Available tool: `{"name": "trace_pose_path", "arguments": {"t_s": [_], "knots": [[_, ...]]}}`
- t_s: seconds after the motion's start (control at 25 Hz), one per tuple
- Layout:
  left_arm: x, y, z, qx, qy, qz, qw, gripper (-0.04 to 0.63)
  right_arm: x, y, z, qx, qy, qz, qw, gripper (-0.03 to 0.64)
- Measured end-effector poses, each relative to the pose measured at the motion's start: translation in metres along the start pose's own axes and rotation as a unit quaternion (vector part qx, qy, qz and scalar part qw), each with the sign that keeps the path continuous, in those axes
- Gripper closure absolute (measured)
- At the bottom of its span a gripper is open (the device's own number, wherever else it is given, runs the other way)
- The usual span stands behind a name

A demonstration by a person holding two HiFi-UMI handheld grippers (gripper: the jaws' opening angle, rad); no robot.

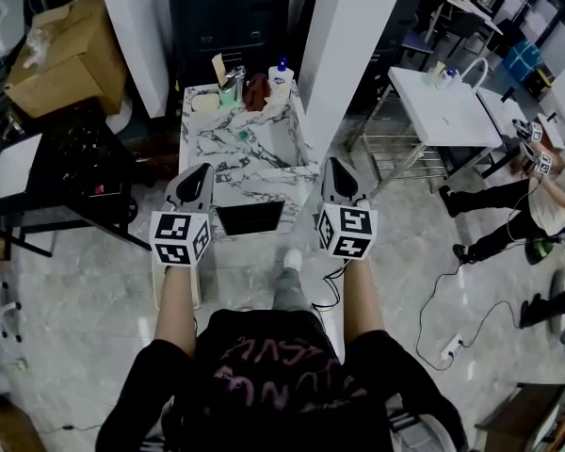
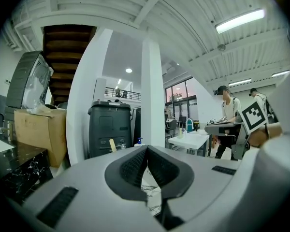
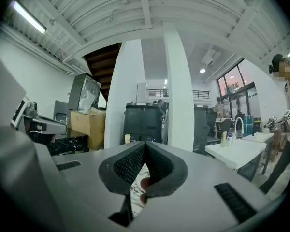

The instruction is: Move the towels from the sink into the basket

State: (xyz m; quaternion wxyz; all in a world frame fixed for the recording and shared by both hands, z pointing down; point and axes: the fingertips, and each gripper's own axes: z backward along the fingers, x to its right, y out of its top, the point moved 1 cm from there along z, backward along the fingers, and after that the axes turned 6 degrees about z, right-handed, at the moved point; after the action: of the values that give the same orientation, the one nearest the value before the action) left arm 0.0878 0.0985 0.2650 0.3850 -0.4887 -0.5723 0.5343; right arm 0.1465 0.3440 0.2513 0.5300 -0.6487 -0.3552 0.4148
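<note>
A marble sink unit (image 1: 250, 163) stands straight ahead in the head view. A reddish-brown towel (image 1: 256, 93) lies at its back edge beside the faucet (image 1: 234, 81). At the unit's near edge sits a dark rectangular container (image 1: 250, 217), possibly the basket. My left gripper (image 1: 198, 172) hovers over the unit's near left corner and my right gripper (image 1: 336, 169) just off its near right corner. Both are shut with nothing between the pads, as the left gripper view (image 2: 146, 151) and the right gripper view (image 3: 145, 146) show. Both gripper views look level across the room.
A soap bottle (image 1: 281, 74) and a cream object (image 1: 205, 102) stand by the faucet. A white pillar (image 1: 344, 55) rises right of the sink, with a white table (image 1: 444, 109) beyond it. A black table (image 1: 71, 168) and cardboard box (image 1: 66, 53) are left. A person (image 1: 513, 210) and cables (image 1: 433, 290) are right.
</note>
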Motion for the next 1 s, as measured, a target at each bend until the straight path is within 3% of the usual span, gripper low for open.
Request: {"name": "trace_pose_path", "arguments": {"t_s": [0.4,1.0], "knots": [[-0.017,-0.011,-0.084,-0.026,0.014,0.001,0.9996,0.584,0.033,-0.022,-0.088,-0.012,0.018,-0.01,1.0,0.601],[-0.037,-0.003,-0.277,-0.056,0.055,0.011,0.9969,0.584,0.116,-0.046,-0.276,-0.032,0.082,-0.023,0.996,0.601]]}}
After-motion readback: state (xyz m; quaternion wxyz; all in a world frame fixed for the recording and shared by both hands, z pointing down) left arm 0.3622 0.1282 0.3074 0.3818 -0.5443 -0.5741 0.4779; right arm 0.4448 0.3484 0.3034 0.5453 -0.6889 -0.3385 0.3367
